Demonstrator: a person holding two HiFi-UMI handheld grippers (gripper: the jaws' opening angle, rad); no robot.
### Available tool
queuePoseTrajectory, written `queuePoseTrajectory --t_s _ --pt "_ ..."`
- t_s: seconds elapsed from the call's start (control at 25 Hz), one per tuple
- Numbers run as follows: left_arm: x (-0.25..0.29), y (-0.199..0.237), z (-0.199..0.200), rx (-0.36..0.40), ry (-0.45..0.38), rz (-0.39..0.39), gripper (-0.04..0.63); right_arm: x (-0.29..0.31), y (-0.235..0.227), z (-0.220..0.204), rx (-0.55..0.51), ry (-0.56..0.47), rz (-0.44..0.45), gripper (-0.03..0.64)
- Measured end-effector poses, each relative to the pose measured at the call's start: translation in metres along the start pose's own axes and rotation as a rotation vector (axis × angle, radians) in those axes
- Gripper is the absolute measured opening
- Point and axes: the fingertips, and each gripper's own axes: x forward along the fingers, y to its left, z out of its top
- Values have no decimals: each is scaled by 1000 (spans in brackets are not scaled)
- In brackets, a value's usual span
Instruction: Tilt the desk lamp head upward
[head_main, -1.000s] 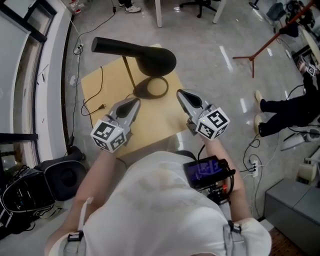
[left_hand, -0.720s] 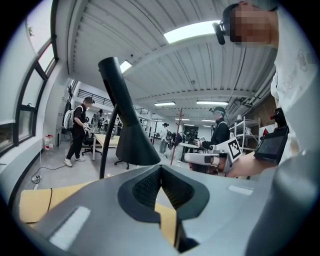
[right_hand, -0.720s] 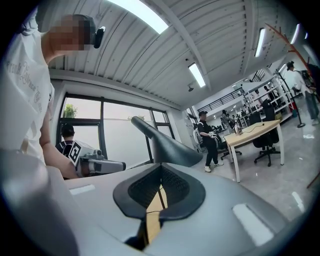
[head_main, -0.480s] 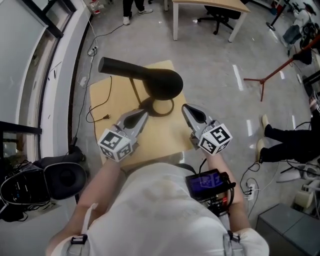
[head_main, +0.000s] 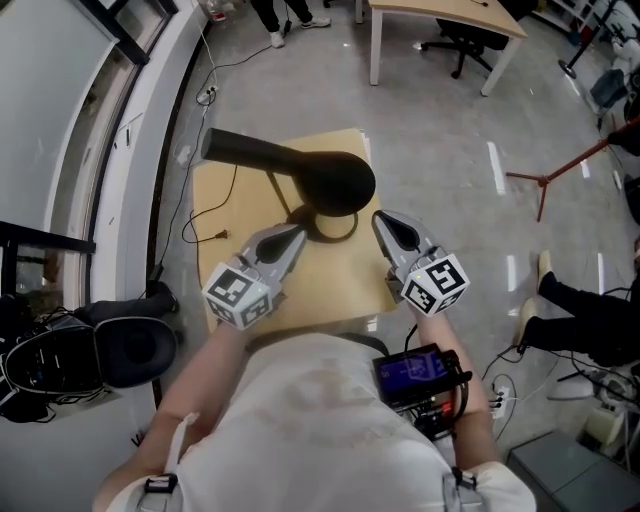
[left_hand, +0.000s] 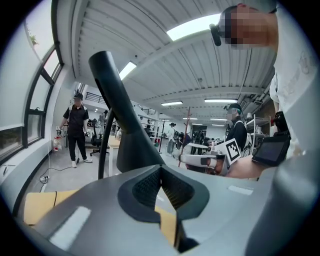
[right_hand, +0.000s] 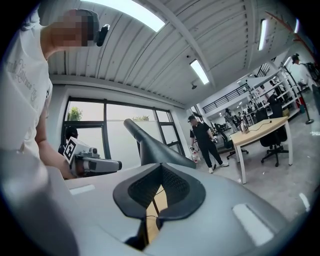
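Both tools have closed in on the desk lamp (head_main: 300, 165) since a second ago and now sit near its broad end, one on each side, touching nothing. The left tool (head_main: 293, 236) has its ribbed black pads pressed together with nothing between them, as its own view shows (left_hand: 160, 170). The right tool (head_main: 383, 222) is likewise closed and empty (right_hand: 161, 167).

The lamp is matte black and stands on a small square counter (head_main: 330, 285) of pale tan wood. Its head is a long tapered body, round and wide at one end and drawn out to a slim tube at the other. From above, its long axis runs from the slim end at upper left to the wide end at lower right. In both gripper views the slim end stands higher than the wide end.

The wide end covers part of the ring-shaped base (head_main: 342, 233). A thin stem shows under the head, and a thin black cord (head_main: 205, 232) trails over the counter's left side.
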Motion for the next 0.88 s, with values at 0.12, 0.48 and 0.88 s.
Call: queuePoseTrajectory --t_s 0.12,0.48,0.88 --pt "-1 6 6 13 -2 0 2 7 -3 -3 12 0 -13 12" --pt "3 12 21 8 -13 -34 2 9 -8 2 29 -22 -71 12" --pt "1 8 26 14 -19 -56 2 -1 -16 2 46 -55 -141 12"
